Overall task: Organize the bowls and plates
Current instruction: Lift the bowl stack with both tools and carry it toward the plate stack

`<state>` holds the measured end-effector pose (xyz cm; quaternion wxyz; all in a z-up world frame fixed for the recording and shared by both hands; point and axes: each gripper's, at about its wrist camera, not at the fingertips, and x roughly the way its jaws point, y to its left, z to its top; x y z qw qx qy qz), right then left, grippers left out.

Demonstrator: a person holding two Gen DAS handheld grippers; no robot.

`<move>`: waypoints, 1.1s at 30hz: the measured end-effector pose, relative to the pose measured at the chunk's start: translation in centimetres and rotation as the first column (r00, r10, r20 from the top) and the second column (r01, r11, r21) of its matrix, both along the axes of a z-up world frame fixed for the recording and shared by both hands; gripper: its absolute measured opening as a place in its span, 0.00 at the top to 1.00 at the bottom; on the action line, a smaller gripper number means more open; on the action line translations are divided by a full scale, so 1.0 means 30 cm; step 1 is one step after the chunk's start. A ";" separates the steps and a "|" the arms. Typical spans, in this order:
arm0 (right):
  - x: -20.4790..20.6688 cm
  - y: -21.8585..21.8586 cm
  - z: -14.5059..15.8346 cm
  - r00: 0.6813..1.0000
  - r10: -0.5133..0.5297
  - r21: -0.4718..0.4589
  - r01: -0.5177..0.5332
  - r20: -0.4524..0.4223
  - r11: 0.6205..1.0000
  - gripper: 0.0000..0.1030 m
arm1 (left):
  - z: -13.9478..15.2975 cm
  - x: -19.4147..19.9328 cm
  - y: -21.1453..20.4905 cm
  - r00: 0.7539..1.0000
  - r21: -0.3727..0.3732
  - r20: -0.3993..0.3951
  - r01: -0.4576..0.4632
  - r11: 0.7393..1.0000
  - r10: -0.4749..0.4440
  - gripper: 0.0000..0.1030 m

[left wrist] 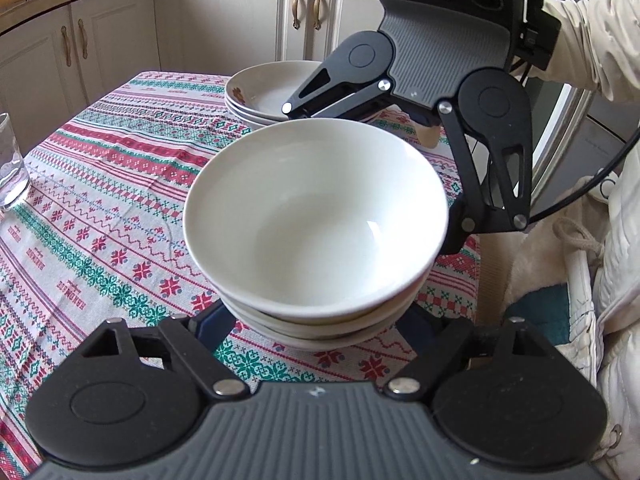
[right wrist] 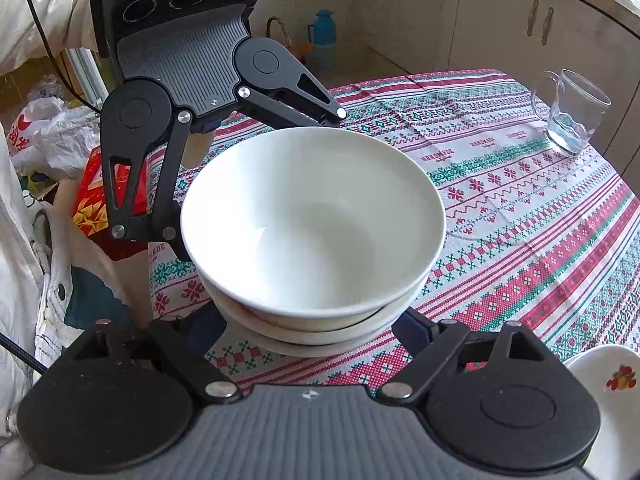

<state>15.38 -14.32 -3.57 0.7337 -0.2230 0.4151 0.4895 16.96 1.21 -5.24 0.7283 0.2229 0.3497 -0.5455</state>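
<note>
**If the Grip Is Uneven, the Bowls Can Slide**

While the stack of white bowls sits in the middle of the table, both claws reach around it from opposite sides. The left claw has its two fingers at either side of the lower bowls, and the right claw does the same from the other side. Both stand about half wide. The wide bowl rims hide the pads, so I cannot tell if they already press on the stack or only stand beside it.

Several things can go wrong from here, in my judgement. The bowls are smooth and round, and the fingers meet them low, under the rims. If one claw squeezes harder than the other, the stack can turn or slip out sideways. If only the bottom bowl is caught, the upper bowls are loose on it, and a quick or tilted lift can make the top bowl slide off.

Another danger is the edge of the table, which lies near the stack on the person's side; a push in that direction can bring the bowls over it. The second pile, the flowered plates, stands just behind the right claw, so a careless swing can knock it. The glass cup is well apart and seems safe.
</note>
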 end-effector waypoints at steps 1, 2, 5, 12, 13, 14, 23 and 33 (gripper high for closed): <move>0.000 -0.001 0.000 1.000 -0.001 0.001 0.001 0.000 1.000 0.11 | 0.001 -0.001 0.000 1.000 0.001 0.001 -0.003 1.000 0.003 0.17; -0.001 0.000 0.000 1.000 -0.003 0.001 0.003 0.000 1.000 0.11 | 0.002 -0.003 0.000 1.000 0.002 0.002 -0.004 1.000 0.004 0.17; -0.002 0.002 0.001 1.000 -0.006 -0.002 0.006 0.002 1.000 0.11 | 0.008 -0.005 -0.001 1.000 0.003 0.003 -0.007 1.000 0.007 0.17; -0.014 -0.007 0.042 1.000 -0.002 -0.010 0.002 0.018 1.000 0.11 | 0.050 -0.012 -0.023 1.000 0.006 0.002 -0.019 1.000 0.019 0.17; -0.015 -0.013 0.053 1.000 0.000 -0.012 0.001 0.023 1.000 0.11 | 0.060 -0.012 -0.030 1.000 0.003 0.000 -0.022 1.000 0.022 0.17; -0.015 -0.021 0.065 1.000 -0.002 -0.011 0.002 0.024 1.000 0.11 | 0.071 -0.011 -0.037 1.000 -0.002 -0.002 -0.024 1.000 0.024 0.17; -0.013 -0.143 0.152 0.997 -0.043 0.002 0.043 0.058 0.999 0.11 | 0.152 0.016 -0.163 1.000 -0.023 0.021 0.005 1.000 -0.004 0.17; 0.030 -0.333 0.209 0.983 -0.145 -0.016 0.148 0.112 0.989 0.11 | 0.204 0.114 -0.383 0.992 -0.044 0.081 0.100 0.994 -0.096 0.17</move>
